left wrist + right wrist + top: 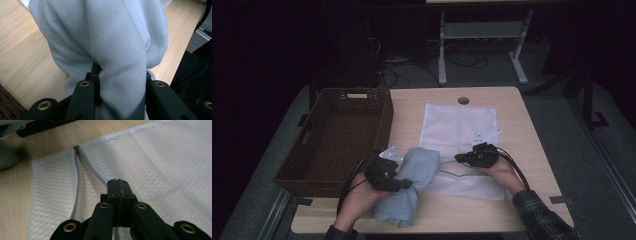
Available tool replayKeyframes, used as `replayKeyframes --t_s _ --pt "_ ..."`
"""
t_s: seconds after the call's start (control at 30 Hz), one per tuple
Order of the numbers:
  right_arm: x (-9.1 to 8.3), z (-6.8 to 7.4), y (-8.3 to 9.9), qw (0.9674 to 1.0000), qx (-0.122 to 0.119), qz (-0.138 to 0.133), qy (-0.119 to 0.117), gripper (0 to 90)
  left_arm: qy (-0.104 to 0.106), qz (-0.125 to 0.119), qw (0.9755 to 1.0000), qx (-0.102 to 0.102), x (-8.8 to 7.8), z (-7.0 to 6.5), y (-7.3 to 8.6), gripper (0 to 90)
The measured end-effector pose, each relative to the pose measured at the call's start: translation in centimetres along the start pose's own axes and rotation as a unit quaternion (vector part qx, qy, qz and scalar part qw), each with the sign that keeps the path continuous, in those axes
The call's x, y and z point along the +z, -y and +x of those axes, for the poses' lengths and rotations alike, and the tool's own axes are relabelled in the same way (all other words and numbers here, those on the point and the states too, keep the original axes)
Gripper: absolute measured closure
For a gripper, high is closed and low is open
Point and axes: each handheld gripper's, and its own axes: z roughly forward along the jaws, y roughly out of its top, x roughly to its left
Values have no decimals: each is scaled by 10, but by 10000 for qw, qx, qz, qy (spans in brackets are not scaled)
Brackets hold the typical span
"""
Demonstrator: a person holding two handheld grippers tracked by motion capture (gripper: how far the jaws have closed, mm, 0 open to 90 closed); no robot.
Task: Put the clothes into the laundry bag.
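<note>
Left tool (404,184) clamps the blue garment (412,182) at the near counter (532,130); right tool (459,158) pinches the mesh bag (459,125) mouth edge. We judge the thin edge may slip free, closing the opening.

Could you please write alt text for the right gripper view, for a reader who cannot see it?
The right gripper is shut on the edge of a white mesh laundry bag, lifting one side of its open zipper. The bag lies on a light wooden table, with a light blue garment at the far left.
</note>
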Motion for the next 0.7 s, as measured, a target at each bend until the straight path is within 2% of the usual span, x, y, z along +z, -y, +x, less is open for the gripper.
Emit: replayKeyframes --t_s 0.4,0.53,0.7 --pt "-6 -12 -23 9982 195 -561 -26 896 5 4 10000 42 -1 0 1 687" --pt "-11 -11 -26 9983 161 -557 31 896 10 40 10000 89 0 -2 0 688" --pt "-20 -7 -32 9975 91 -703 70 896 71 43 9998 173 1 -8 -3 687"
